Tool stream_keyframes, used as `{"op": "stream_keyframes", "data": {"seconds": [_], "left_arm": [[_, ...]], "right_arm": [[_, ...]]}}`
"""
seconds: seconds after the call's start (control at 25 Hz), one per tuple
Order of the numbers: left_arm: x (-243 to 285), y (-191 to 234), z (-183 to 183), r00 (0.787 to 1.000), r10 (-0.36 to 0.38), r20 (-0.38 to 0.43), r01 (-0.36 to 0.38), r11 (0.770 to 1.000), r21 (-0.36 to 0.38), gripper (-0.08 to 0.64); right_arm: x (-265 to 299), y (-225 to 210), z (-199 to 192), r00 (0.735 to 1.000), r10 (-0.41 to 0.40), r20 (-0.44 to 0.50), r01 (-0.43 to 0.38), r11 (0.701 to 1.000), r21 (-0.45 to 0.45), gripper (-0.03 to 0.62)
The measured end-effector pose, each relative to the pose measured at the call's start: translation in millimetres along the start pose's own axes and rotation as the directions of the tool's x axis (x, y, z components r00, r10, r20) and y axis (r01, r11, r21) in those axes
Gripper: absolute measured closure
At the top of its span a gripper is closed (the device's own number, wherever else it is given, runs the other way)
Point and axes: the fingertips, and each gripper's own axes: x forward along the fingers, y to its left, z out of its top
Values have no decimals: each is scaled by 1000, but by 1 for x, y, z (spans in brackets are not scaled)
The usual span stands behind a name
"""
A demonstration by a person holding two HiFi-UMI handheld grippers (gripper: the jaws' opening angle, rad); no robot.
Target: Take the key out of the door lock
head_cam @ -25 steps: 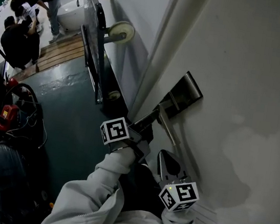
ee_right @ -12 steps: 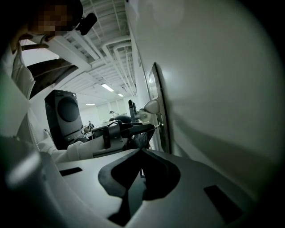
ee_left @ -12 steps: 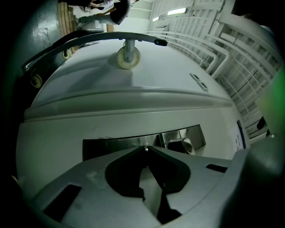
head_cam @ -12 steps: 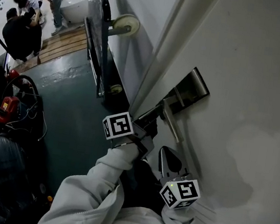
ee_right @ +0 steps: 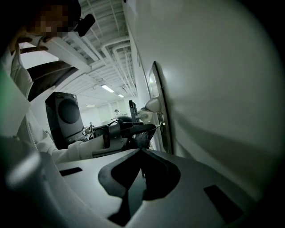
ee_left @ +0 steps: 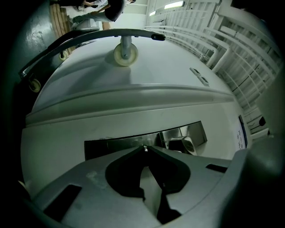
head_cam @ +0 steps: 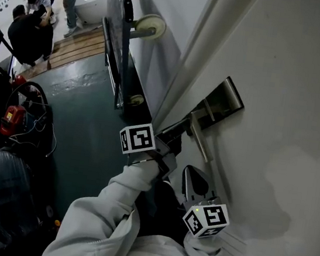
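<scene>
A white door (head_cam: 284, 83) carries a steel lock plate (head_cam: 227, 102) with a lever handle (head_cam: 200, 141). My left gripper (head_cam: 185, 124) reaches up to the plate just beside the handle. In the left gripper view its jaws (ee_left: 144, 148) are closed tip to tip on a small metal key (ee_left: 144, 150), right in front of the lock plate (ee_left: 120, 144). The right gripper view shows that left gripper (ee_right: 127, 129) from the side, its tip at the plate's edge (ee_right: 159, 111). My right gripper (head_cam: 191, 173) hangs lower along the door, shut and empty (ee_right: 141, 151).
The door frame (head_cam: 186, 69) runs up the left of the door. A wheeled metal cart (head_cam: 122, 42) leans near the wall. Beyond lie a dark green floor (head_cam: 83, 125), a red tool with cables (head_cam: 13, 118) and people (head_cam: 29, 29) far off.
The left gripper stays at the lock plate and the right gripper holds its place. Only the head view has shifted a little.
</scene>
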Motion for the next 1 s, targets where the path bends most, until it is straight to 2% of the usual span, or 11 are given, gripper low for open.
{"op": "stream_keyframes", "data": {"seconds": [0.2,0.32,0.56,0.92,1.0], "left_arm": [[-1,1,0,1000,15,-7,-15,1000,-9,532],[0,-2,-1,1000,-6,-6,6,1000,-18,532],[-2,2,0,999,34,-14,-33,999,13,532],[-1,2,-1,1000,16,-10,-17,995,-98,534],[-2,6,-2,999,33,-9,-34,992,-124,532]], "right_arm": [[-1,-1,0,1000,-4,3,4,1000,5,540],[-1,0,-1,1000,-2,2,2,1000,6,540],[-3,0,-1,1000,-7,7,7,1000,2,540],[-6,-2,-1,1000,-18,11,18,1000,6,540],[-6,-3,-1,1000,-18,12,17,1000,6,540]]}}
